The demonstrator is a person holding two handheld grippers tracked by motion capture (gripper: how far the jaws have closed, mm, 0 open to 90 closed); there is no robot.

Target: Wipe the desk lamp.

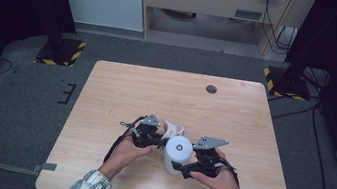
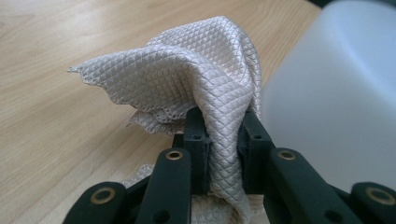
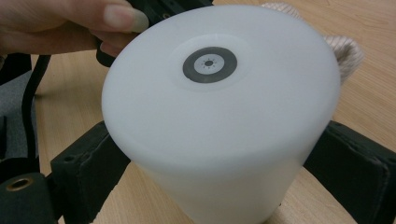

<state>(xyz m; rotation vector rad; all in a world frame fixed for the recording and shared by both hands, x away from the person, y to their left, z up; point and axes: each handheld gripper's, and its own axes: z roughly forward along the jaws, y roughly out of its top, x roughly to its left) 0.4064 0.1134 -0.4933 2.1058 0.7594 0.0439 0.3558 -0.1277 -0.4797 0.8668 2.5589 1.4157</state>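
A white cylinder (image 1: 177, 154) with a small grey ring mark on its flat end sits near the table's front middle. My right gripper (image 1: 180, 168) is shut on the white cylinder (image 3: 219, 116), one black pad pressing each side of it. A cream waffle-weave cloth (image 1: 172, 128) bunches up just behind and left of the cylinder. My left gripper (image 1: 159, 141) is shut on the cloth (image 2: 196, 84), its jaws pinching a fold that rises above them. The cylinder's blurred side (image 2: 336, 102) fills the right of the left gripper view, close beside the cloth.
The wooden table (image 1: 170, 100) has a small dark round hole (image 1: 211, 89) near its far edge. Grey carpet surrounds it, with two black stand bases (image 1: 61, 50) marked in yellow and black at the far corners.
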